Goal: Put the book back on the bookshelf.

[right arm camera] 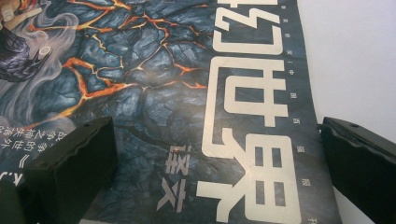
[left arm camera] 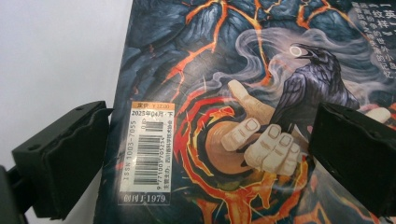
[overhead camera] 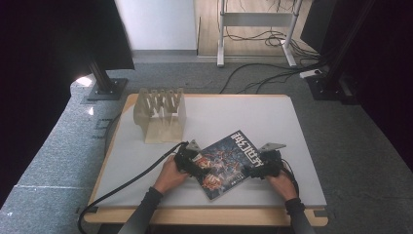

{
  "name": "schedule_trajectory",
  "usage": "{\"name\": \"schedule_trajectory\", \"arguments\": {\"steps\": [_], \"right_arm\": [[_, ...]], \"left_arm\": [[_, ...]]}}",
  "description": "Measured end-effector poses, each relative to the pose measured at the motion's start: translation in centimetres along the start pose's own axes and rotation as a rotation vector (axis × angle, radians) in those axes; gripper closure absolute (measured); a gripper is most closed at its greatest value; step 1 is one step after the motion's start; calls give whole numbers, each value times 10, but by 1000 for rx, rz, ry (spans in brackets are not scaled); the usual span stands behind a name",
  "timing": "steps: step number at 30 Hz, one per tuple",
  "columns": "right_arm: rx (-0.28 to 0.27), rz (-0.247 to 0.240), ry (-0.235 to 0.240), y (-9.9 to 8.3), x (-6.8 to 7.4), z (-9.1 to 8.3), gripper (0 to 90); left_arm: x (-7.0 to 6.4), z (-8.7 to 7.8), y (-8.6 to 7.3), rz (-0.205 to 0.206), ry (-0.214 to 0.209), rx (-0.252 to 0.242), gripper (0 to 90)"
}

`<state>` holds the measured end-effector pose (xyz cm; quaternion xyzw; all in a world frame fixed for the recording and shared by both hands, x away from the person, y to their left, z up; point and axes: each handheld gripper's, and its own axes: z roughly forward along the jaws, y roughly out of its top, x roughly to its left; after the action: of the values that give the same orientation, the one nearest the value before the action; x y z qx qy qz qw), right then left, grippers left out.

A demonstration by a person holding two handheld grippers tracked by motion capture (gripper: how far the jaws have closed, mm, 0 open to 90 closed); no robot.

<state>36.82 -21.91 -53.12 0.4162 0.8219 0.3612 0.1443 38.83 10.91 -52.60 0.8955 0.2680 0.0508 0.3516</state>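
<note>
A magazine (overhead camera: 225,163) with a dark lava-and-raven cover lies flat and askew on the white table top (overhead camera: 243,117), near the front edge. My left gripper (overhead camera: 191,161) stands open over its left edge; in the left gripper view the jaws straddle the barcode label (left arm camera: 145,151) and the cover (left arm camera: 233,116). My right gripper (overhead camera: 263,165) is open over the magazine's right edge, its jaws spread on either side of the large pale title characters (right arm camera: 252,116).
A wooden slotted rack (overhead camera: 160,114) stands at the back left of the table. Black stands (overhead camera: 104,85) and cables (overhead camera: 272,73) lie on the grey floor beyond. Black cables (overhead camera: 131,183) trail from the grippers across the table's front left.
</note>
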Motion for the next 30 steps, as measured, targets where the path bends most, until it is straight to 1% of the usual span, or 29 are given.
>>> {"name": "schedule_trajectory", "arguments": {"steps": [1, 2, 3, 4, 5, 6, 7, 8, 10, 11, 12, 13, 15, 17, 18, 19, 21, 22, 24, 25, 26, 27, 28, 30], "right_arm": [[9, 5, -18, 0, 4, -2, 0], [9, 5, -18, 0, 4, -2, 0], [14, -6, -27, -1, 5, -5, 0], [23, -29, -39, -5, 7, -12, 0], [26, -30, -41, -7, 7, -16, 0], [26, -30, -41, -7, 7, -16, 0], [24, -27, -51, -13, 6, -23, 10], [24, -27, -51, -13, 6, -23, 10], [28, -26, -59, -19, 4, -30, 19], [35, -32, -71, -23, 2, -32, 19], [41, -25, -90, -29, -1, -35, 19], [41, -25, -90, -29, -1, -35, 19], [30, -2, -90, -35, -5, -33, 0], [26, 2, -89, -35, -6, -32, 0], [23, 12, -92, -33, -7, -30, 0], [23, 12, -92, -33, -7, -30, 0], [24, 20, -85, -30, -9, -29, 0], [26, 26, -84, -29, -10, -28, 0], [33, 26, -85, -28, -10, -28, 0], [37, 24, -95, -26, -10, -26, 0], [37, 24, -100, -24, -11, -25, 0], [37, 24, -100, -24, -11, -25, 0], [33, 34, -105, -22, -12, -22, 0], [34, 37, -104, -20, -14, -20, 0]], "left_arm": [[-2, -1, -2, 0, 2, -4, 0], [-4, -2, -4, -5, 5, -10, 0], [-7, -3, -6, -6, 8, -12, 0], [-9, -4, -7, -9, 9, -13, 0], [-11, -4, -8, -10, 12, -14, 0], [-13, -5, -9, -12, 14, -15, 0], [-15, -5, -10, -13, 15, -14, 0], [-17, -6, -11, -12, 17, -10, 0], [-25, -9, -14, -12, 15, -6, 0], [-28, -10, -15, -9, 13, -2, 0], [-33, -10, -17, -10, 13, 0, 0], [-37, -11, -18, -10, 14, 2, 0], [-43, -12, -19, 1, 4, 10, 0], [-45, -13, -19, 9, -3, 16, 0], [-43, -14, -19, 11, -15, 20, 0], [-41, -15, -19, 4, -16, 16, 0], [-32, -22, -18, 29, 44, 10, 0], [-26, -26, -18, 29, 62, 5, 0], [-13, -35, -18, -1, 87, -18, 0], [-6, -38, -19, -16, 108, -24, 0], [4, -41, -21, -38, 156, -25, 0], [4, -41, -21, -38, 156, -25, 0], [9, -41, -23, -48, 178, -20, 0], [17, -39, -25, -67, 201, -14, 0]]}}
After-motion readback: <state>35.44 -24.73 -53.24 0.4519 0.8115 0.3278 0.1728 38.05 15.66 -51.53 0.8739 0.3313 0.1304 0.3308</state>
